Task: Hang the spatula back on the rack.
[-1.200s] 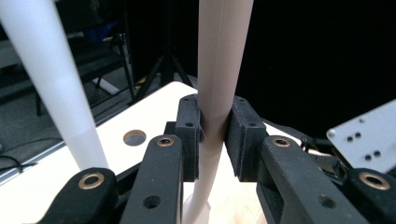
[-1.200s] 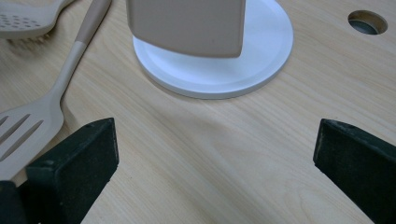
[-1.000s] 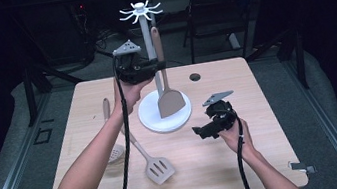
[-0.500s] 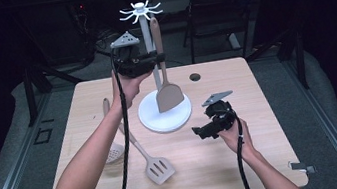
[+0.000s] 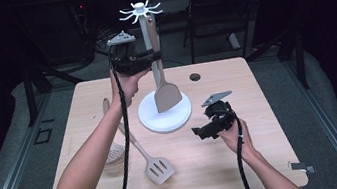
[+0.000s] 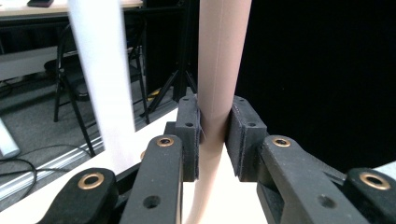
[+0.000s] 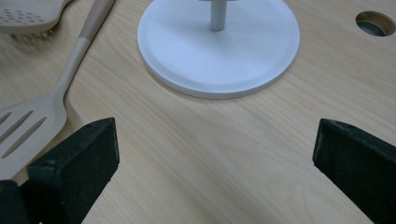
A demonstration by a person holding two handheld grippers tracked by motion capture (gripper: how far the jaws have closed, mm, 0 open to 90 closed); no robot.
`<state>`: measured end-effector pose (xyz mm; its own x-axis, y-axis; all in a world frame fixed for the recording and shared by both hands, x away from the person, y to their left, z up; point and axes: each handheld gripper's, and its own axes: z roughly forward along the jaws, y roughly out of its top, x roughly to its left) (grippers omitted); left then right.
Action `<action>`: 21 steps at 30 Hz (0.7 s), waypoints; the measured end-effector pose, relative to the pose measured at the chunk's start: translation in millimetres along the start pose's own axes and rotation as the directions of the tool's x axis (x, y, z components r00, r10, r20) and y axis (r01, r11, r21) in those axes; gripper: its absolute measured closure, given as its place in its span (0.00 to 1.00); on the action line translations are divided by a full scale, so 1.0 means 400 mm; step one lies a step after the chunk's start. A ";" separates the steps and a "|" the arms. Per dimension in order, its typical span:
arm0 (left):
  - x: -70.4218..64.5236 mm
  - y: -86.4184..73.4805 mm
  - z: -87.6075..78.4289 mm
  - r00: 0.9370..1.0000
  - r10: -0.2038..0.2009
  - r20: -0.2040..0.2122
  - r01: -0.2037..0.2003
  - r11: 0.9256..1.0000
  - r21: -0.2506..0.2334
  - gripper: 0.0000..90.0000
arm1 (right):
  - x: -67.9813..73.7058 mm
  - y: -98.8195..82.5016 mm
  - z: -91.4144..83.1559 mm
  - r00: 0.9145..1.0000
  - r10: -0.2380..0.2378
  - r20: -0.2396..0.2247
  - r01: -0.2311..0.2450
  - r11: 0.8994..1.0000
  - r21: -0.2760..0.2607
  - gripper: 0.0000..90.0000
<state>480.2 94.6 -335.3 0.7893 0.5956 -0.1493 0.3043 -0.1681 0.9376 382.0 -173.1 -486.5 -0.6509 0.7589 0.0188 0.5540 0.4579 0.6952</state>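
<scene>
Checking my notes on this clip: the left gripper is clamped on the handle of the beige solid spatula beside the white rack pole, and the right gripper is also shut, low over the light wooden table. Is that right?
Not quite. The left gripper is indeed clamped on the beige solid spatula beside the white rack pole, but the right gripper is open: the right gripper view shows its fingers far apart with nothing between them, low over the light wooden table.

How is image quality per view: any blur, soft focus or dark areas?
High view: table evenly lit, surroundings nearly black. Left gripper view: white stand pole smeared and soft, spatula handle sharp, right half black. Right gripper view: jaws slightly soft, stand base crisp.
</scene>
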 end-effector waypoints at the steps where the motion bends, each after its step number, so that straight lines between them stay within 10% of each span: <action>1: 0.004 -0.002 0.001 1.000 0.002 -0.008 -0.002 1.000 0.005 0.84 | 0.000 0.000 0.001 1.000 0.003 -0.003 -0.003 1.000 -0.001 0.00; 11: -0.013 -0.009 0.005 0.993 0.051 -0.110 -0.052 0.999 -0.009 0.84 | 0.002 0.000 0.002 1.000 -0.002 -0.010 0.002 1.000 -0.001 0.00; 21: -0.020 -0.015 -0.029 0.993 0.072 -0.089 -0.074 0.997 -0.017 0.62 | 0.002 -0.001 0.002 1.000 -0.004 -0.021 0.004 1.000 0.001 0.01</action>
<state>465.8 100.0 -336.2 0.7588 0.6492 -0.0529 0.2362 -0.1985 0.9512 381.8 -172.1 -487.3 -0.6639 0.7472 0.0312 0.5522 0.4617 0.6943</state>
